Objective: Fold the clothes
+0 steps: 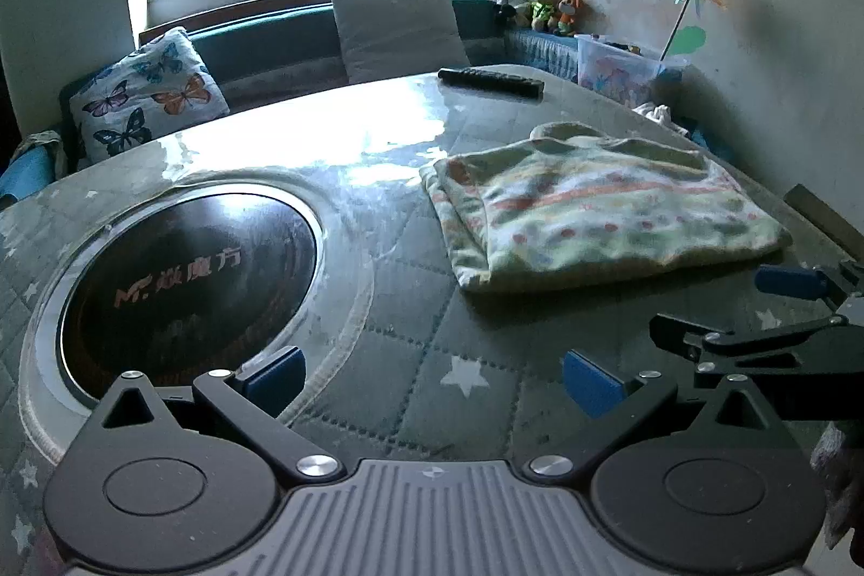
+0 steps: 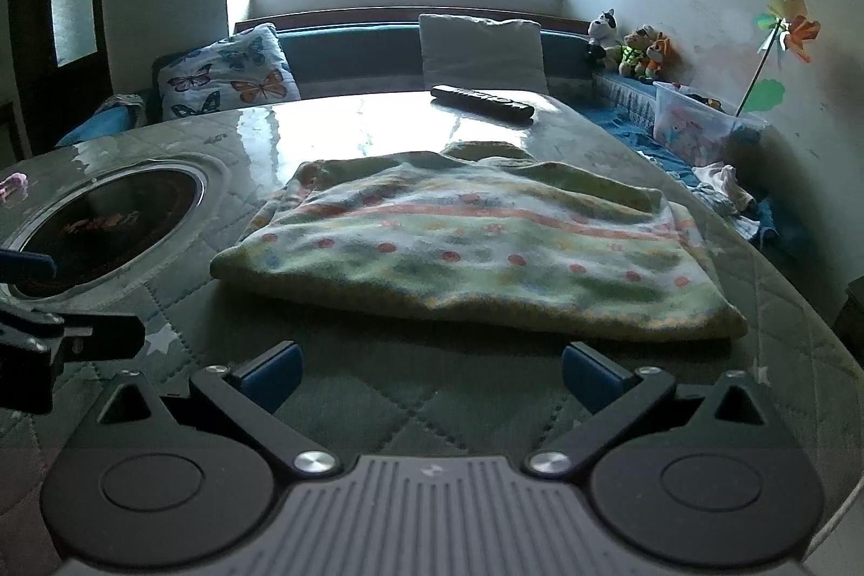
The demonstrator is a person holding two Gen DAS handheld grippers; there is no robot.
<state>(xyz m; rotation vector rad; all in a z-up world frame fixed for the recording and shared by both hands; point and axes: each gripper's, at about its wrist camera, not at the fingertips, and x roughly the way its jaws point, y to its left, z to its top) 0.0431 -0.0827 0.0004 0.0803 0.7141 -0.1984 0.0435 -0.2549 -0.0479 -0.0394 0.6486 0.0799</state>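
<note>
A folded pale green garment (image 2: pixel 464 246) with orange stripes and red dots lies flat on the quilted table cover; in the left wrist view the garment (image 1: pixel 599 209) sits ahead and to the right. My left gripper (image 1: pixel 434 373) hovers open over the bare cover, short of the garment, nothing between its blue pads. My right gripper (image 2: pixel 429 371) is open too, just in front of the garment's near edge and not touching it. The right gripper's blue pad (image 1: pixel 791 282) shows at the right edge of the left wrist view.
A round dark cooktop (image 1: pixel 183 284) is set into the table on the left. A black remote (image 2: pixel 483 101) lies at the far edge. Cushions (image 2: pixel 232 74), plush toys (image 2: pixel 632 44), a plastic box (image 2: pixel 696 125) and a pinwheel (image 2: pixel 783 31) line the bench and wall.
</note>
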